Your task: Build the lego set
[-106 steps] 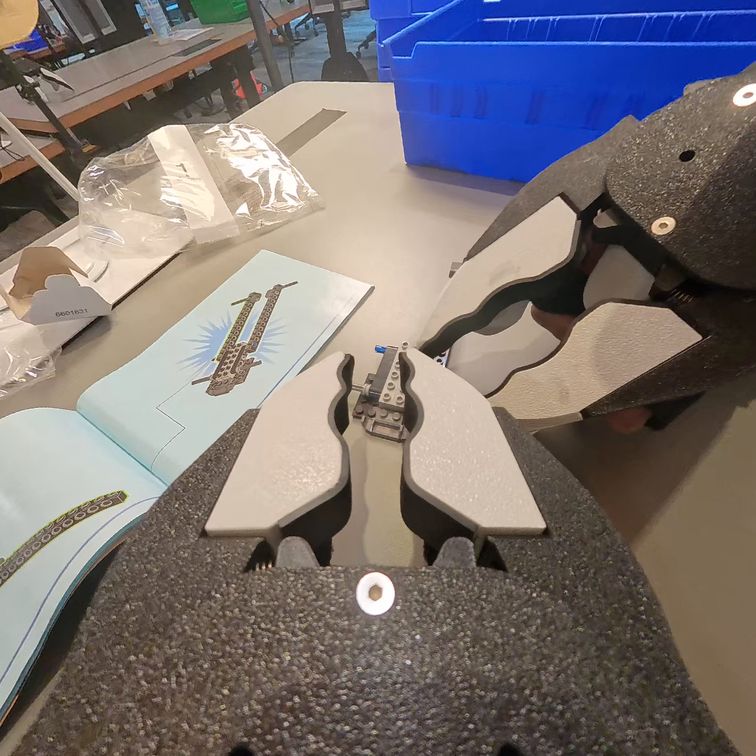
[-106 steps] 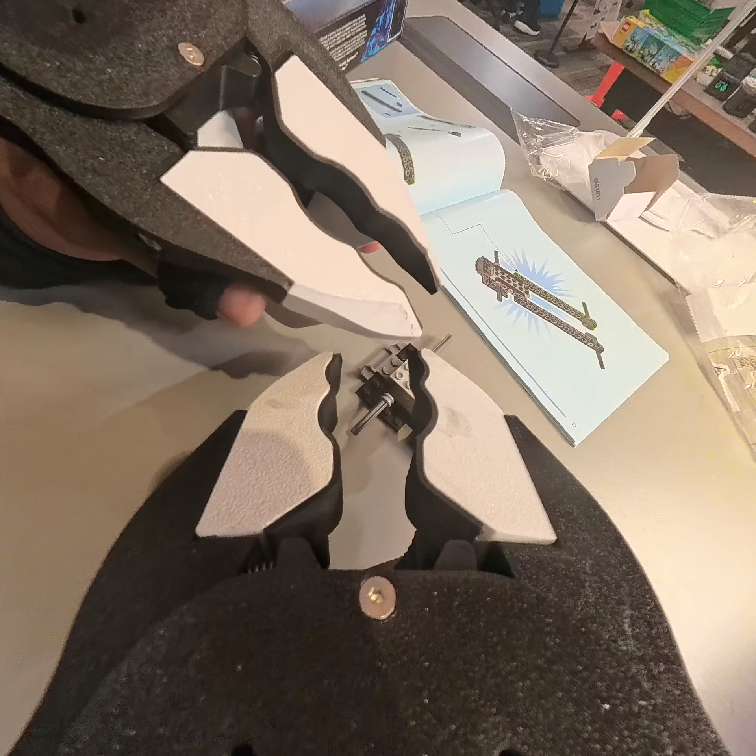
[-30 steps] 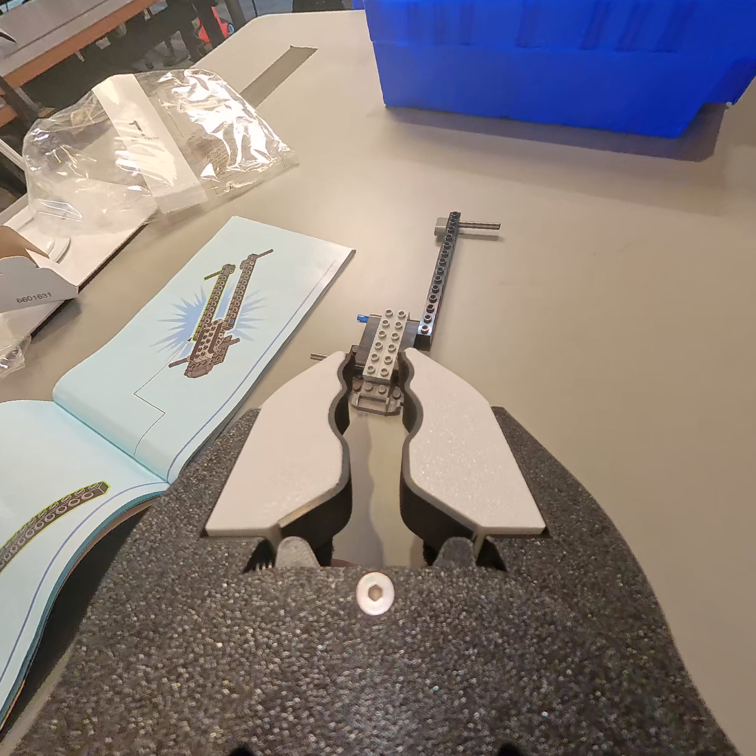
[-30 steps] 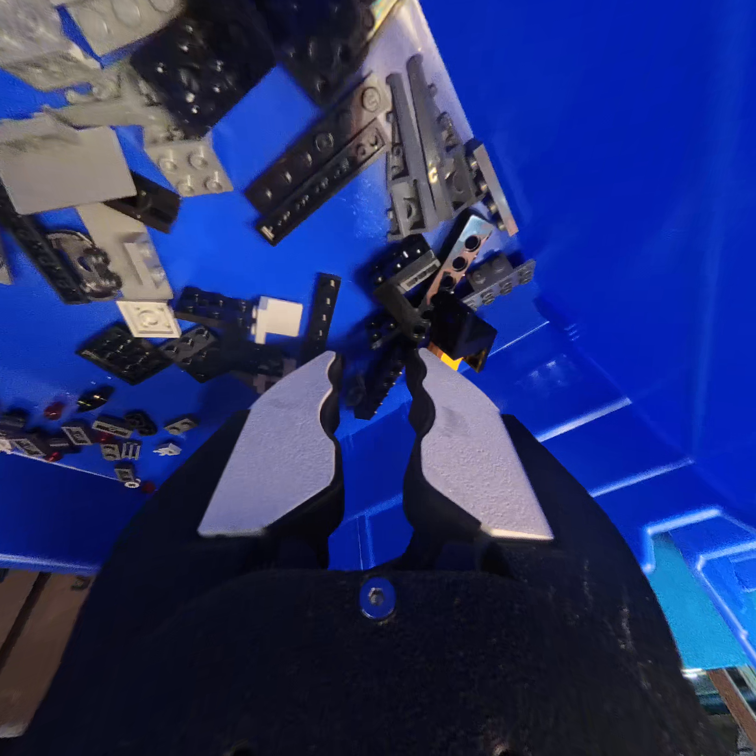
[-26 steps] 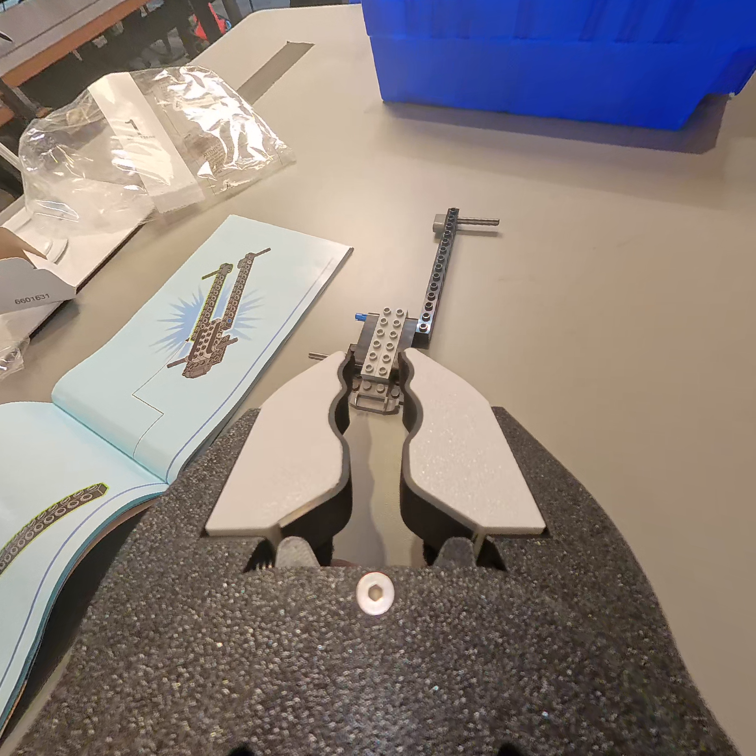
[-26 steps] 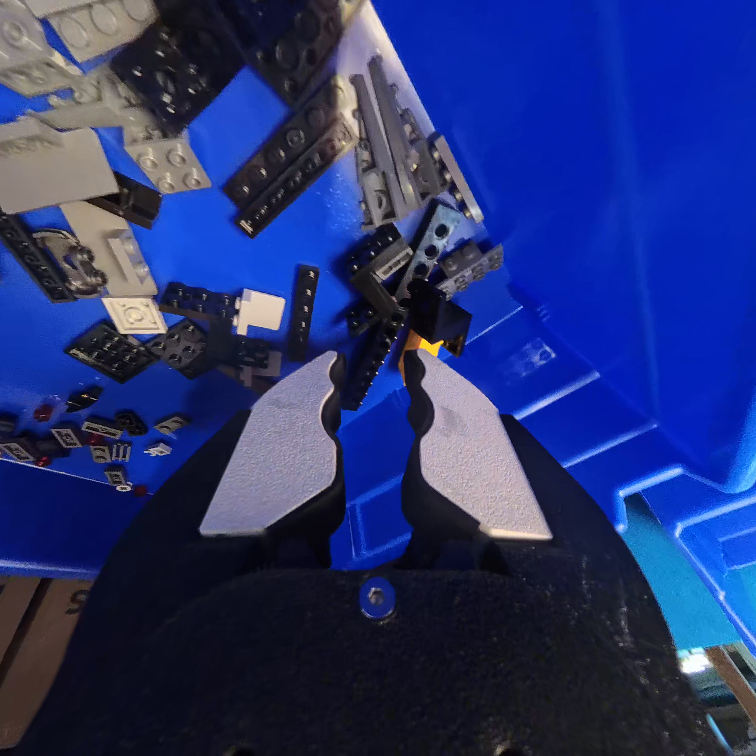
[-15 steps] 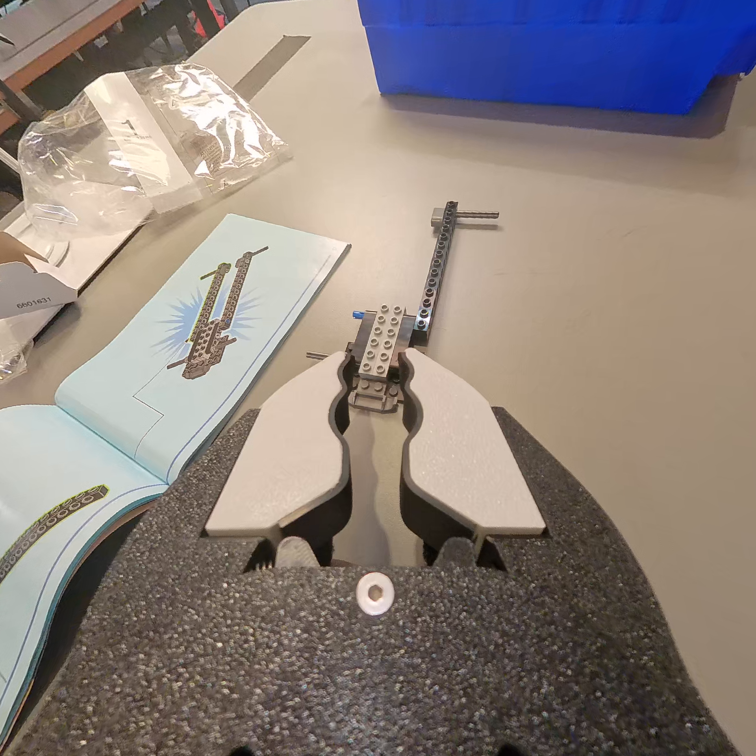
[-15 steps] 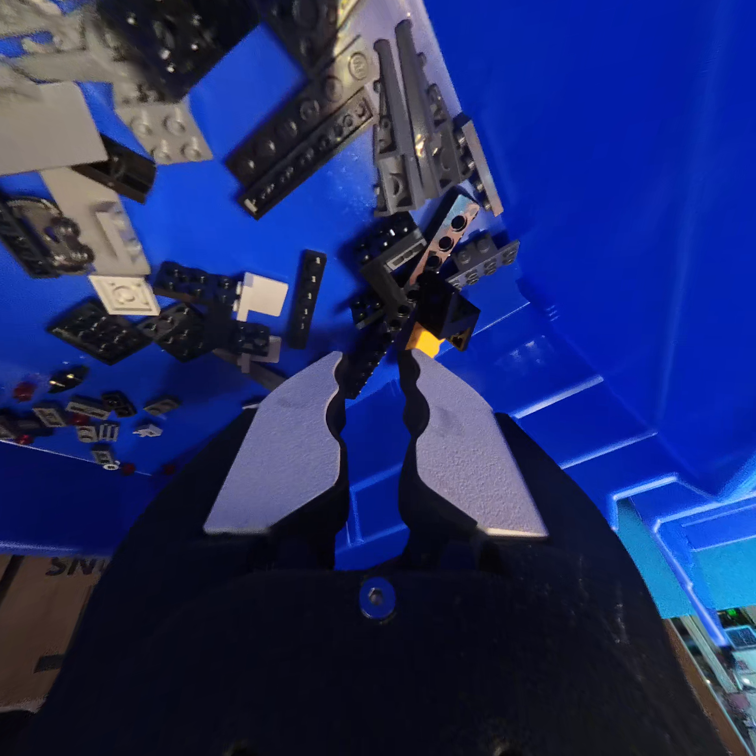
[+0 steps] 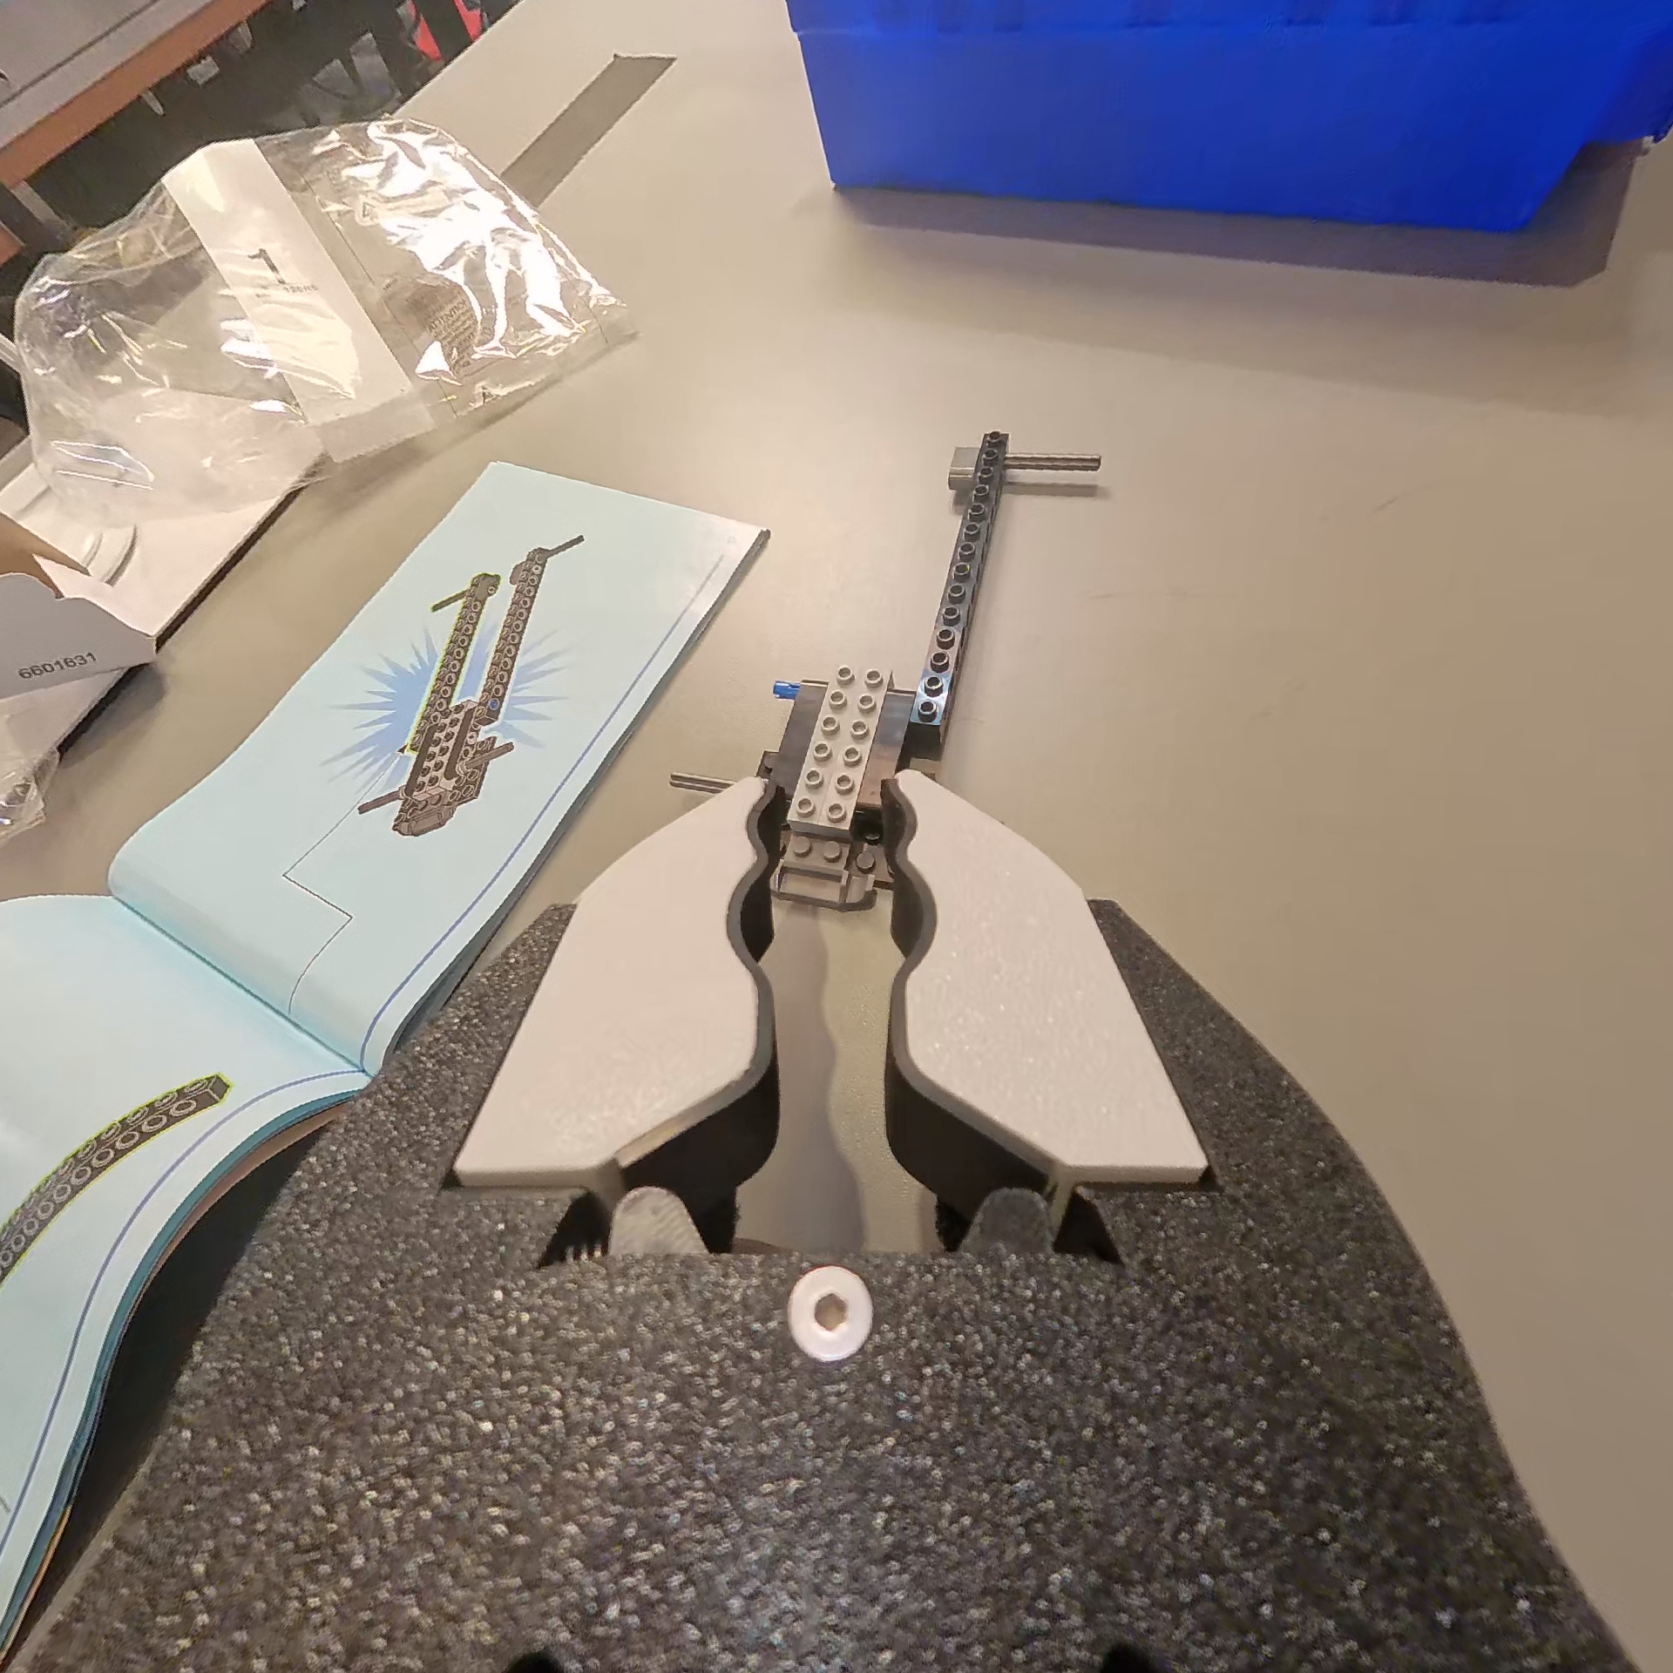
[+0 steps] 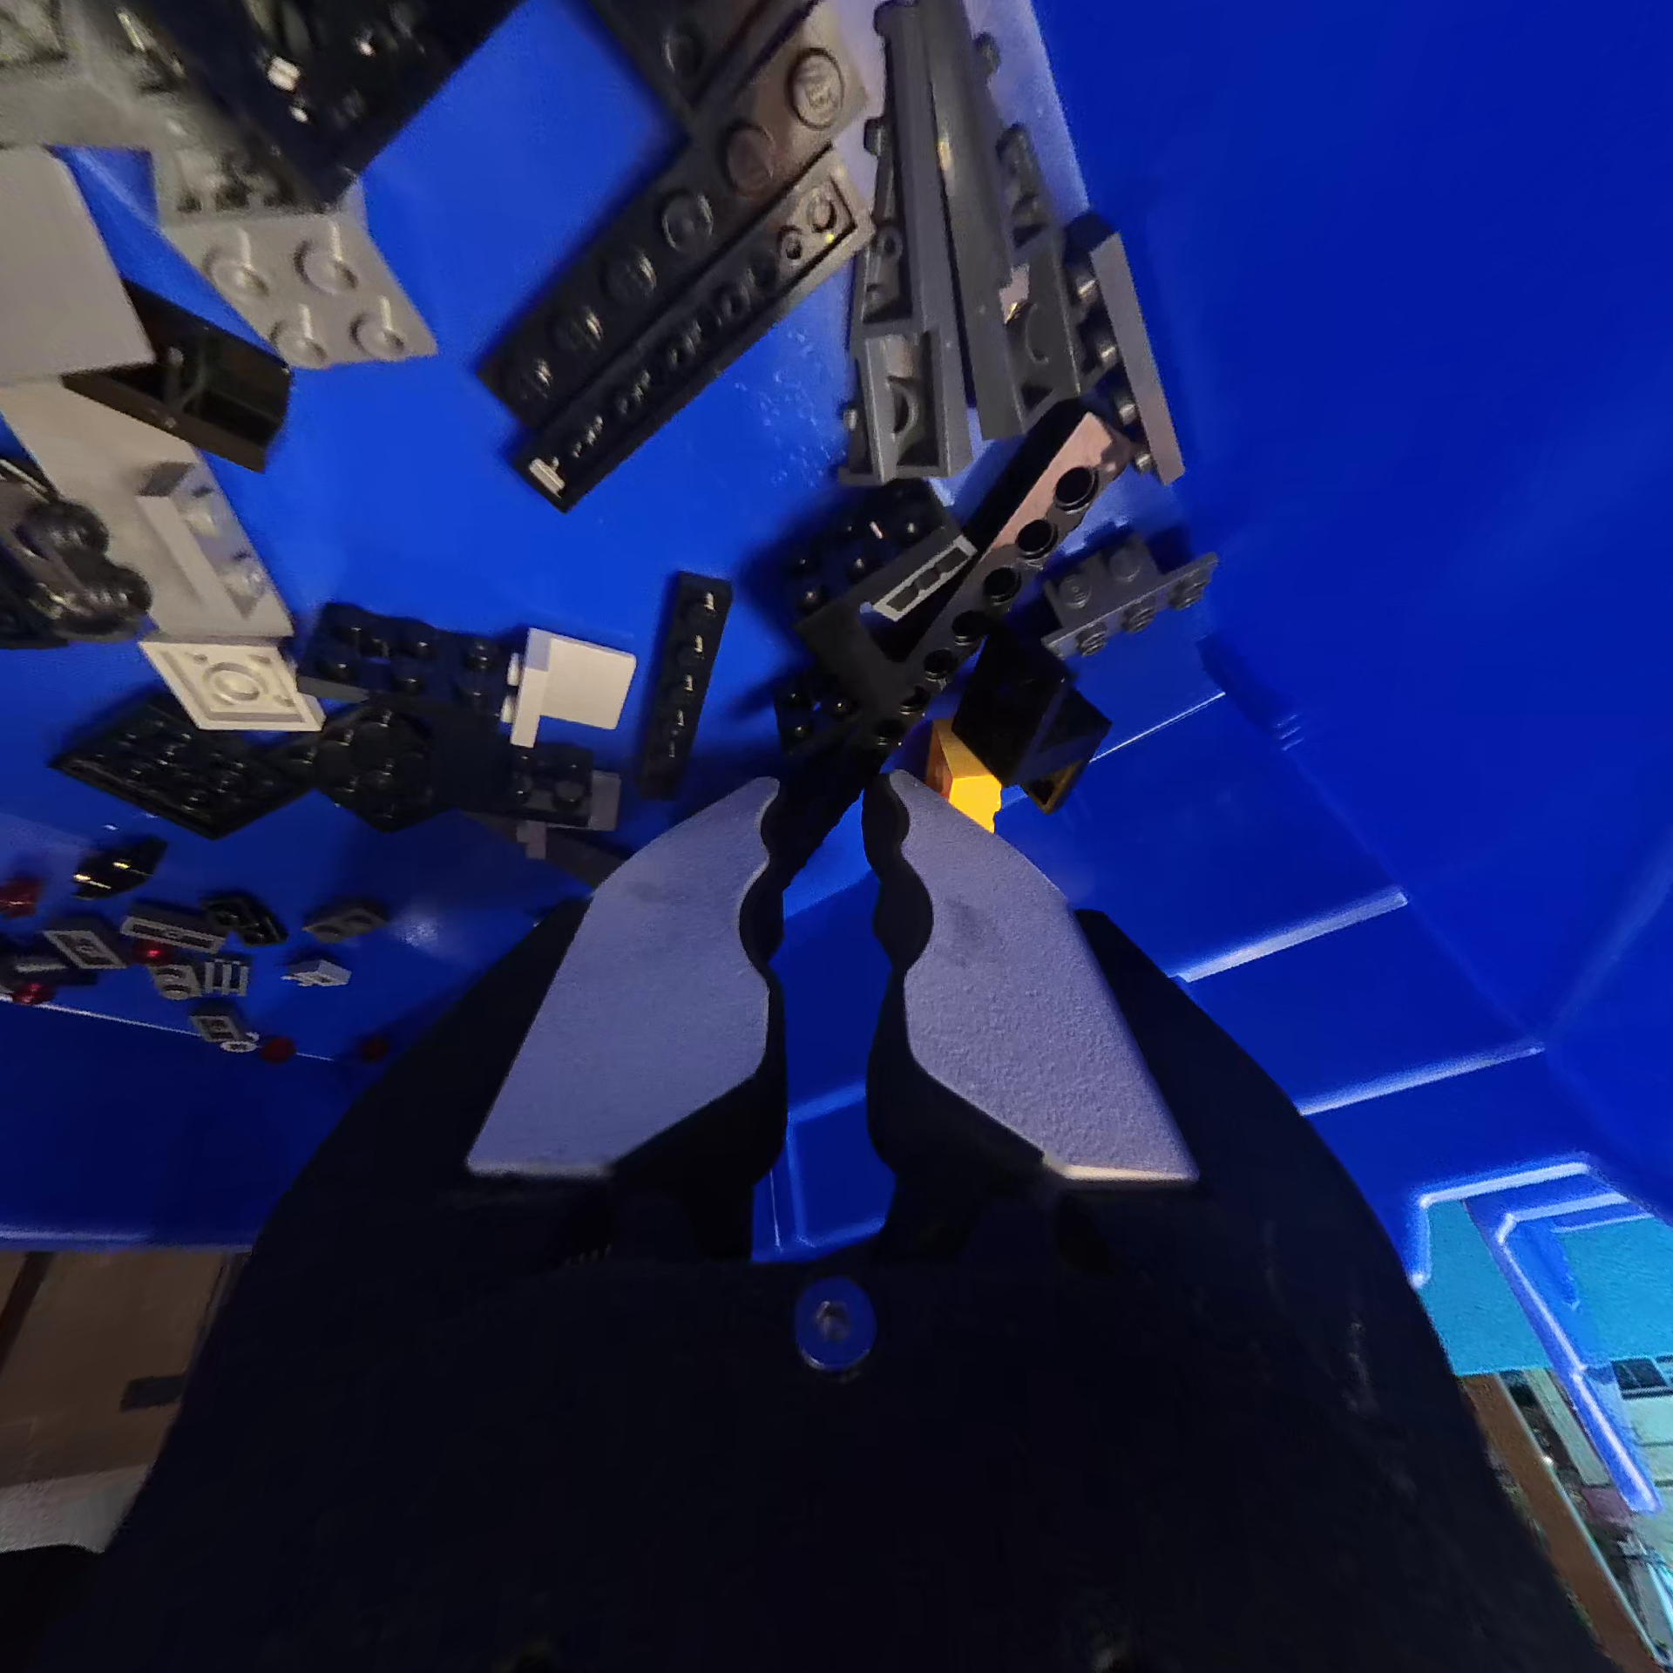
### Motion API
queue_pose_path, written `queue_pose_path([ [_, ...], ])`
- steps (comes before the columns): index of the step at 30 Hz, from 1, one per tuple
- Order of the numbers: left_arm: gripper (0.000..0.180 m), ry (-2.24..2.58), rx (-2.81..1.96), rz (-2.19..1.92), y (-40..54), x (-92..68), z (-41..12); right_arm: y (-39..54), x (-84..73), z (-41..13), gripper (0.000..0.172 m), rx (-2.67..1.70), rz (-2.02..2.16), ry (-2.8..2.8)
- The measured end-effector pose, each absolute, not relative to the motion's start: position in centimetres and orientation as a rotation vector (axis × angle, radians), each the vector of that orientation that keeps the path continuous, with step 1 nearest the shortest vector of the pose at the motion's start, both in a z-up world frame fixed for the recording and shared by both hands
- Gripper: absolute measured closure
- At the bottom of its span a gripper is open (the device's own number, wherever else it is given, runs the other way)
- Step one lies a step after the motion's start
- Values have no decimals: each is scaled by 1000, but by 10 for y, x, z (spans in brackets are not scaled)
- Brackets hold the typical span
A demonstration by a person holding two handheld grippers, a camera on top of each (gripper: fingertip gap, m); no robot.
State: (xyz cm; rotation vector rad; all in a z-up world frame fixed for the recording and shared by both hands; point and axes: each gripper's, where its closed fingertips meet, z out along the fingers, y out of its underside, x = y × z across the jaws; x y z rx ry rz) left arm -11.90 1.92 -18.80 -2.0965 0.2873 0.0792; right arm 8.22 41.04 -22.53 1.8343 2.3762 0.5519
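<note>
The left tongs [image 9: 831,797] pinch the near end of a grey and black brick model [image 9: 842,760] lying on the worktop [image 9: 1267,724]; its long black beam [image 9: 960,579] reaches toward 1 o'clock. An open booklet [image 9: 407,724] lies at 9 o'clock, a clear bag [image 9: 299,299] at 10 o'clock. The right tongs [image 10: 828,797], nearly pressed together, grip the end of a long black beam with holes [image 10: 960,634] inside the blue bin [image 10: 1358,453]. A yellow piece [image 10: 969,797] and loose bricks crowd around it.

Right gripper [image 10: 828,801] reaching into blue bin [image 10: 1358,453] of loose bricks.
Fingertips closing around long black holed beam [image 10: 960,634] at frame centre; yellow piece [image 10: 969,797] showing just right.
</note>
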Motion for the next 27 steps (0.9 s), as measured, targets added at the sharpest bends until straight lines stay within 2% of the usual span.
queue_pose_path([
  [7,159,269,-2092,83,18,-120,-187,414,95,-207,160,1834,629,2374],
  [16,161,145,-2008,20,11,-131,-170,387,91,-138,160,1837,685,2531],
  [23,167,-147,-1934,-85,-15,-157,-160,253,16,-100,159,1561,324,2906],
  [27,170,-337,-1948,-2,-36,-184,-166,135,-15,-116,160,1214,50,3046],
])
